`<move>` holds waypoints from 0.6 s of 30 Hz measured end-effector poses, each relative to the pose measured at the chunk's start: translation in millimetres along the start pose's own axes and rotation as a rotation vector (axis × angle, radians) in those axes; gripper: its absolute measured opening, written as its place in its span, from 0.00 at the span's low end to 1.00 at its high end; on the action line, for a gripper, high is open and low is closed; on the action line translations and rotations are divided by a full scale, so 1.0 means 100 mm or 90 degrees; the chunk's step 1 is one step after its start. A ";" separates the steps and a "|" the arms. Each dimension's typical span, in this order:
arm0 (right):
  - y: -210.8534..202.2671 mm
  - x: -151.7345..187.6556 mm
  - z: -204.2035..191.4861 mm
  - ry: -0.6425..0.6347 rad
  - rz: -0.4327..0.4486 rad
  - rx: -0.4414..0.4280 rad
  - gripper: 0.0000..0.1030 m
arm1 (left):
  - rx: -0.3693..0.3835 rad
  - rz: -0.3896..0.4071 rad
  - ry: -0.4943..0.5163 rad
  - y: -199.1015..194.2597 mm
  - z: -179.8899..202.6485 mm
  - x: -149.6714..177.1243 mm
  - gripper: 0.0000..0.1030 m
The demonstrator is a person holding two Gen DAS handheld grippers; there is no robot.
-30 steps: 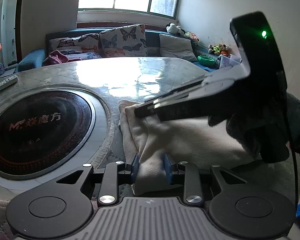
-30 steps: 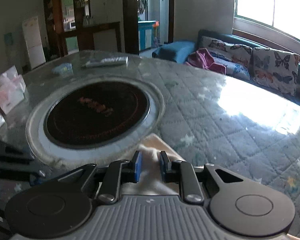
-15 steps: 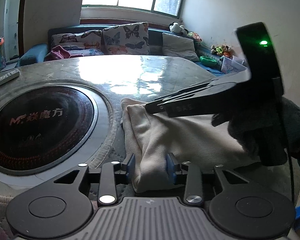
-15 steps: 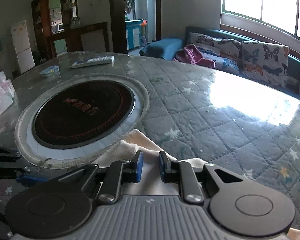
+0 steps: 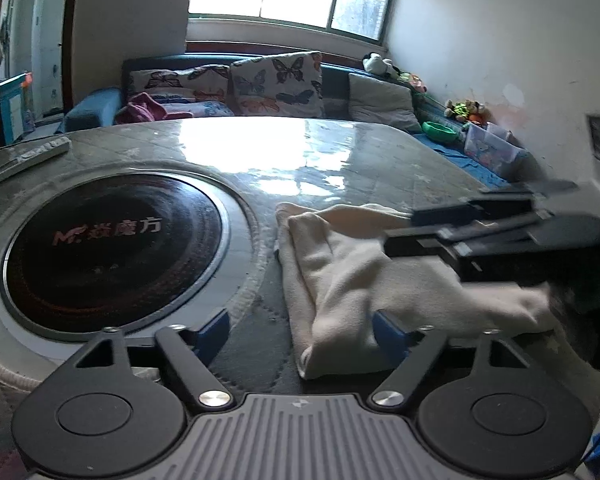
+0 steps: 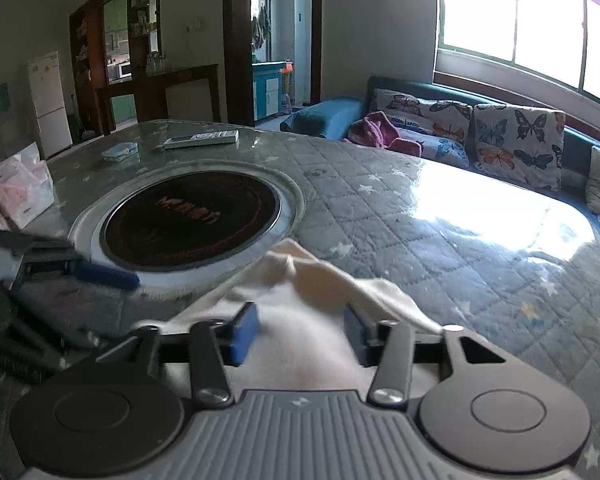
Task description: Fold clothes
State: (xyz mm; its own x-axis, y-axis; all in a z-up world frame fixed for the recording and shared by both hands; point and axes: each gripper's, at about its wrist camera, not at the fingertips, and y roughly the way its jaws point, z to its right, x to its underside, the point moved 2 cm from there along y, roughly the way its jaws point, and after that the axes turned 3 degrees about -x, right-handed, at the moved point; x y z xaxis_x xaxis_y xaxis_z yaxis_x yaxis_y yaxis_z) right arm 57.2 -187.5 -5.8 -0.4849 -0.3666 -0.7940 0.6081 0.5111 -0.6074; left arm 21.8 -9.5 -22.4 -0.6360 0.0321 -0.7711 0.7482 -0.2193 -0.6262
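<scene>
A cream garment lies folded in a thick bundle on the quilted table, just right of the round cooktop. My left gripper is open, its blue pads wide apart at the bundle's near end. My right gripper is open too, its pads spread over the cream cloth. In the left wrist view the right gripper reaches in from the right above the cloth. In the right wrist view the left gripper's blue finger shows at the left.
A round black induction cooktop is set in the table. A remote, a small blue box and a tissue pack lie on the far side. A sofa with butterfly cushions stands behind.
Both grippers have opened and let go of the cream garment, which now rests on the table. The right gripper has drawn back to the right.
</scene>
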 end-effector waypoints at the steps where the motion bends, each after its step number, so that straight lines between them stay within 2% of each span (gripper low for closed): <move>1: -0.04 0.03 -0.02 -0.004 0.001 0.003 0.52 | -0.003 0.002 -0.001 -0.01 -0.01 0.00 0.88; 5: -0.15 0.13 -0.08 -0.006 0.009 0.010 0.60 | -0.019 0.013 -0.006 -0.05 -0.05 -0.02 1.00; 12: -0.28 0.30 -0.11 0.015 0.019 0.022 0.83 | -0.044 0.026 -0.014 -0.10 -0.10 -0.05 1.00; 15: -0.31 0.36 -0.14 0.022 0.027 0.040 0.98 | -0.053 0.036 -0.015 -0.11 -0.10 -0.03 1.00; 18: -0.33 0.38 -0.16 0.025 0.043 0.056 1.00 | -0.061 0.046 -0.017 -0.13 -0.10 -0.02 1.00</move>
State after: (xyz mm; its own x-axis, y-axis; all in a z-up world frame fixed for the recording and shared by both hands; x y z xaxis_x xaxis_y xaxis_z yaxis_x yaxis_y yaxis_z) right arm 8.3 -206.1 -15.7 -0.4641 -0.3024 -0.8325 0.6919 0.4631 -0.5539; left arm 15.2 3.5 -13.9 -0.5842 -0.0064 -0.8116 0.8057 -0.1256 -0.5789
